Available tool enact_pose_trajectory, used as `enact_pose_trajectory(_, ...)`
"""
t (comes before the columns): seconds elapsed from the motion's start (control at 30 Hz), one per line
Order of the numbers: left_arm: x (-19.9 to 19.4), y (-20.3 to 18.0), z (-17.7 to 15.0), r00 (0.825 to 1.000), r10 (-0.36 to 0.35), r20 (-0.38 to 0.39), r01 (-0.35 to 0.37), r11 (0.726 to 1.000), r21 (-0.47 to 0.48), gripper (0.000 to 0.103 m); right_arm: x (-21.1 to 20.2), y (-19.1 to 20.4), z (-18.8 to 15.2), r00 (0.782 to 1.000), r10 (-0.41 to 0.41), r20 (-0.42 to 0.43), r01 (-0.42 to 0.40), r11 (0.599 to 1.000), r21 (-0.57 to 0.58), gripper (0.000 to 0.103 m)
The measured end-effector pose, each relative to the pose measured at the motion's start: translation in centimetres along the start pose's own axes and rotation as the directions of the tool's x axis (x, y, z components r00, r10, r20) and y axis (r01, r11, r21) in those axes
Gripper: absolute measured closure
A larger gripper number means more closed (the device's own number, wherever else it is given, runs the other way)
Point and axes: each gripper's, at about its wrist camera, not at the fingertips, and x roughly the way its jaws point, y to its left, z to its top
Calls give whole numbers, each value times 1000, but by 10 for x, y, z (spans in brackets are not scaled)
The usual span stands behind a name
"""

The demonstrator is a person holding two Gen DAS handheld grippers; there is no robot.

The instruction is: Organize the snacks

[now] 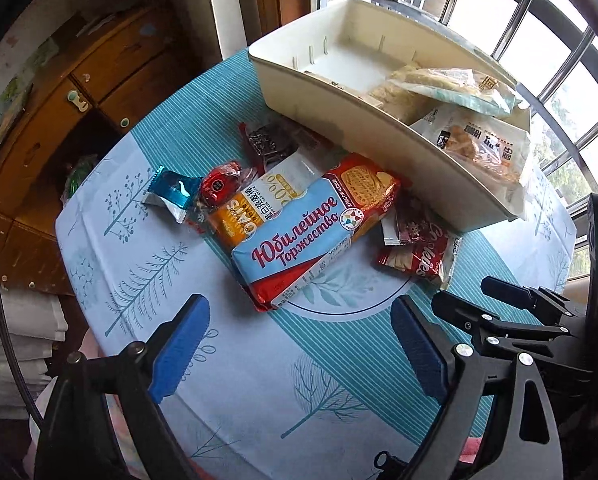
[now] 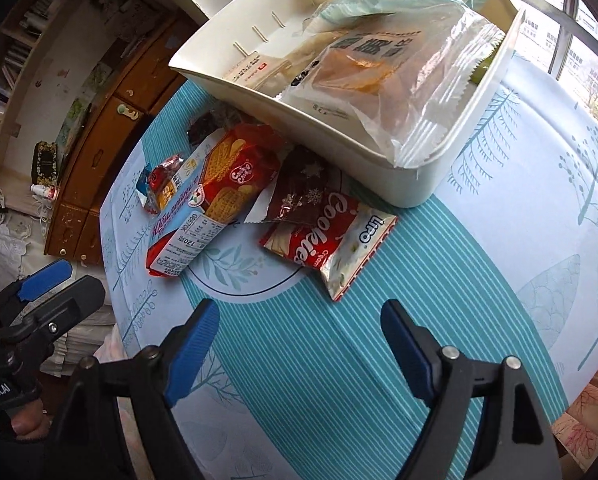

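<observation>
Left gripper [image 1: 299, 344] and right gripper [image 2: 299, 340] both gape wide, nothing between the pads, above the tablecloth [image 2: 479, 240]. Biscuit pack [image 1: 311, 232] lies just ahead of the left gripper, cookies packet [image 2: 327, 236] just ahead of the right. White bin [image 1: 379, 136] sits beyond both, already holding bagged snacks.

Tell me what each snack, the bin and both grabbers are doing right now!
Left gripper: open, empty, above the table.
Right gripper: open, empty.
Bin: on the table, partly filled.
Bread bags: lying in the bin.
Biscuit pack: outside the bin, on top of the oat bar.
Oat bar: partly covered.
Cookies pack: flat on the table.
Blue candy: on the table.
Red candy: beside the blue one.
</observation>
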Motion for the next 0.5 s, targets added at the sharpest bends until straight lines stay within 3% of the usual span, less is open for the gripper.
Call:
enact_pose_trajectory(0.2, 38, 0, 13, 999, 2, -43, -2, 1000, 10, 12, 17, 4, 8, 999, -37, 40, 37, 999, -20, 20)
enact_pose_trajectory(0.3, 54, 6, 20, 998, -10, -56, 10, 1000, -3, 12, 26, 5, 13, 994, -99, 49, 100, 995, -27, 20)
enact_pose_trajectory(0.5, 78, 12, 30, 998, -21, -63, 20, 1000, -12, 12, 40, 8, 15, 994, -99, 56, 102, 993, -66, 20)
